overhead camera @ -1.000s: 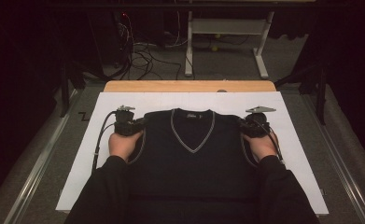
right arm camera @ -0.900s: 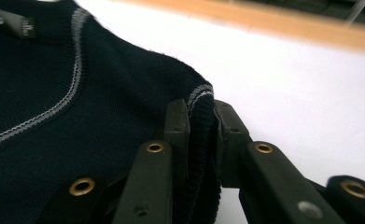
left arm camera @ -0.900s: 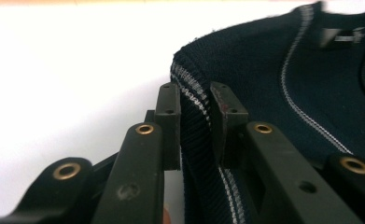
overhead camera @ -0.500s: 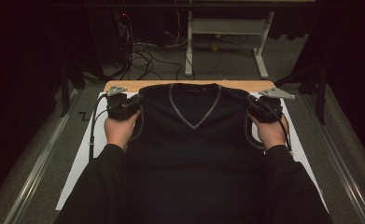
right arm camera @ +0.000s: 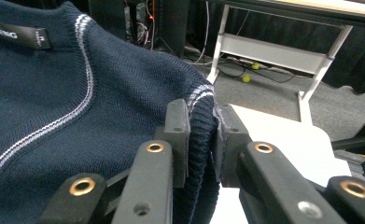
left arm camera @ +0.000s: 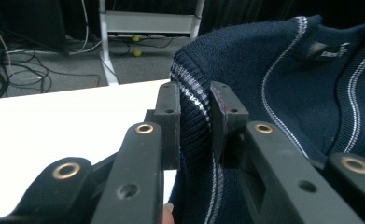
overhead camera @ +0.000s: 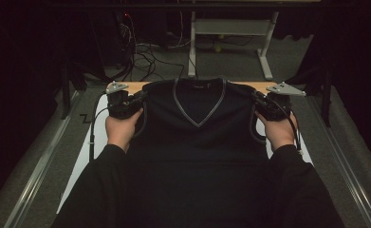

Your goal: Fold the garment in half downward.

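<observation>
I hold a navy sleeveless V-neck sweater [overhead camera: 199, 142] up by its shoulders, spread between my two hands above the table [overhead camera: 126, 87]. My left gripper [left arm camera: 195, 109] pinches the ribbed armhole edge at one shoulder, its pads pressed on the knit from both sides; my right gripper [right arm camera: 203, 126] pinches the matching edge at the other shoulder in the same way.

Much is hard to make out. From above, the sweater's lower part runs into my dark sleeves [overhead camera: 102, 190] and I cannot tell where its hem ends or whether it touches the table. The jaws themselves are too dark and small to read in the high view; only the grey plates on top and my left hand [overhead camera: 121, 130] and right hand [overhead camera: 280, 130] stand out. The neck label [right arm camera: 14, 33] in the right gripper view is cut off at the edge and its lettering is too blurred to read. The bottoms of both gripper views are taken up by the black jaw arms, which hide the fabric below the pinch.

The table bears a white sheet [left arm camera: 54, 121], with a strip of wooden edge at the far side. Beyond it lies grey carpet with tangled cables [overhead camera: 145, 57], a white frame stand [overhead camera: 230, 28], and two small yellow-green balls [right arm camera: 249, 73] beneath it. Black curtains close off the dim room.
</observation>
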The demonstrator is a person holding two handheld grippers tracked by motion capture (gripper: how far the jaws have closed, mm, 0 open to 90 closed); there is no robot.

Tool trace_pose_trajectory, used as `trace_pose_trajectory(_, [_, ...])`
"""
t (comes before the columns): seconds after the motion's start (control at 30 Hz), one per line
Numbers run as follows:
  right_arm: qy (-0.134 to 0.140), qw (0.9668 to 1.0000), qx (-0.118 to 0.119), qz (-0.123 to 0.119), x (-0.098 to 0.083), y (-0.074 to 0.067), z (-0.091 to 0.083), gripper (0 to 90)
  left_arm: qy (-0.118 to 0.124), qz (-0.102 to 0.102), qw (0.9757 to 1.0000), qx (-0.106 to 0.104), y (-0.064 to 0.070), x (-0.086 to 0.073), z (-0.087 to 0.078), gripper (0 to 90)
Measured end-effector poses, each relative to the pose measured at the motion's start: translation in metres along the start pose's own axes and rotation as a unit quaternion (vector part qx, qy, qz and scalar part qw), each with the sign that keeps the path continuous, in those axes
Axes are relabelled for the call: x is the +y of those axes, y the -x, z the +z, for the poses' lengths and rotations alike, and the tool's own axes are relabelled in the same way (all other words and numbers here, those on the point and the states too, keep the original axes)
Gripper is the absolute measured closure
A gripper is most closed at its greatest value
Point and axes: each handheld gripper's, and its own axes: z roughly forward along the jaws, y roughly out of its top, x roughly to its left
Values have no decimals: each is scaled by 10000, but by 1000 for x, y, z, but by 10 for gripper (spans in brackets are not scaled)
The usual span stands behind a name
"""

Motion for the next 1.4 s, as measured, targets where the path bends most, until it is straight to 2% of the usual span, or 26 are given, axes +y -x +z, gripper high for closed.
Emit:
trace_pose_trajectory(0.1, [26, 10000, 53, 55, -1, -1, -2, 787, 35, 33, 10000, -68, 0, -4, -3, 716])
trace_pose_trajectory(0.13, [71, 9998, 140, 146, -6, -2, -6, 787, -17, 64, 9999, -77, 0, -12, -5, 716])
trace_pose_trajectory(0.17, [75, 9997, 164, 164, -9, -2, -7, 787, -17, 64, 9999, -77, 0, -12, -5, 716])
trace_pose_trajectory(0.2, [72, 9997, 186, 166, -12, -4, -8, 787, -65, 31, 9999, -107, -2, -20, -6, 716])
trace_pose_trajectory(0.27, [50, 9996, 209, 155, -17, -5, -9, 787, -65, 36, 9999, -133, -2, -25, -8, 715])
trace_pose_trajectory(0.3, [10, 9996, 239, 121, -26, -8, -10, 787, -83, 57, 9998, -155, -2, -30, -8, 716])
trace_pose_trajectory(0.33, [-4, 9996, 267, 123, -30, -9, -11, 787, -129, 129, 9996, -202, -1, -40, -10, 716])
trace_pose_trajectory(0.37, [-4, 9996, 267, 123, -30, -9, -11, 787, -129, 129, 9996, -202, -1, -40, -10, 716])
trace_pose_trajectory(0.43, [-73, 9994, 341, 88, -44, -13, -14, 786, -182, 117, 9994, -287, -1, -54, -13, 716])
trace_pose_trajectory(0.47, [-73, 9994, 341, 88, -44, -13, -14, 786, -182, 117, 9994, -287, -1, -54, -13, 716])
trace_pose_trajectory(0.53, [-124, 9991, 406, 35, -56, -17, -18, 786, -170, 189, 9992, -293, -3, -70, -17, 715])
trace_pose_trajectory(0.57, [-132, 9990, 428, 2, -60, -18, -20, 786, -170, 189, 9992, -293, -3, -70, -17, 716])
trace_pose_trajectory(0.6, [-132, 9990, 428, 2, -60, -18, -20, 786, -180, 190, 9991, -327, -3, -75, -18, 716])
trace_pose_trajectory(0.63, [-133, 9988, 475, -63, -68, -21, -25, 786, -200, 186, 9988, -416, -4, -85, -22, 715])
trace_pose_trajectory(0.7, [-129, 9984, 550, -82, -75, -24, -30, 786, -210, 245, 9983, -480, -2, -93, -27, 715])
trace_pose_trajectory(0.8, [-133, 9979, 618, -133, -86, -27, -37, 785, -268, 346, 9976, -532, 1, -102, -31, 715])
trace_pose_trajectory(0.9, [-136, 9977, 661, -109, -93, -29, -41, 785, -321, 406, 9971, -554, 3, -106, -33, 715])
trace_pose_trajectory(0.93, [-135, 9975, 696, -72, -100, -30, -45, 785, -371, 454, 9966, -585, 6, -110, -36, 714])
trace_pose_trajectory(1.1, [-134, 9972, 736, -24, -111, -31, -52, 785, -407, 460, 9958, -673, 10, -120, -43, 714])
trace_pose_trajectory(1.23, [-146, 9967, 797, 81, -126, -31, -61, 785, -540, 503, 9944, -751, 14, -136, -51, 713])
trace_pose_trajectory(1.33, [-160, 9965, 809, 119, -136, -32, -65, 785, -691, 569, 9934, -712, 16, -146, -53, 711])
trace_pose_trajectory(1.4, [-211, 9962, 833, 146, -143, -32, -67, 785, -762, 542, 9931, -711, 14, -152, -55, 710])
